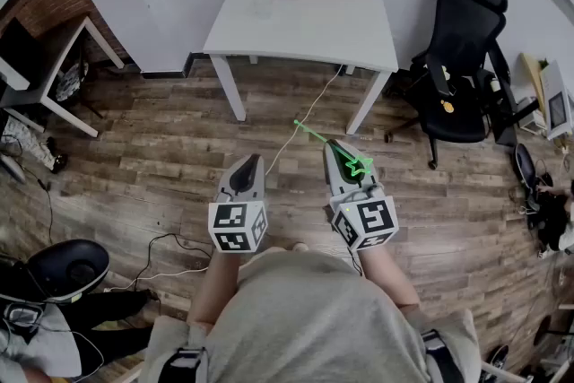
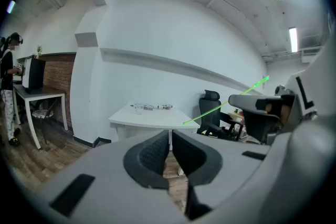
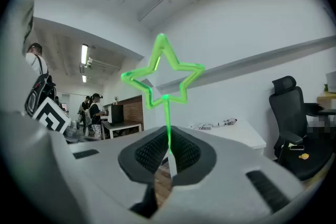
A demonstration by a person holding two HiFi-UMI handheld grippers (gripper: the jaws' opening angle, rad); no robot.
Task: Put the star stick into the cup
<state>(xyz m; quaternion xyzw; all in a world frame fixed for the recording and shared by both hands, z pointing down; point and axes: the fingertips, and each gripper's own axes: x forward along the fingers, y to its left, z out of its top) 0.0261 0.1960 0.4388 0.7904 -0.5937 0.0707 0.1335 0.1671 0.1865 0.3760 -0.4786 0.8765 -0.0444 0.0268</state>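
Status: carrying stage, in my judgement, with insertion not yet begun. My right hand-held gripper (image 1: 337, 148) is clamped on the star stick (image 3: 167, 123), pads pressed on the stem just below the star. The star stands up over the jaws and the bare end projects forward and to my left. That hold suits the job, since the plain end leads and can enter the cup first. My left hand-held gripper (image 2: 170, 139) is closed with nothing between its pads and sits beside the right one, apparently idle. The bench (image 1: 314, 31) stands well ahead of me across the wood floor, with small items along its far edge. A faint clear shape (image 1: 261, 6) there is probably the cup, but it is too small to confirm. A chair (image 1: 457, 58) stands right of the bench. Next requirement, as I judge it: approach the bench before lowering anything.
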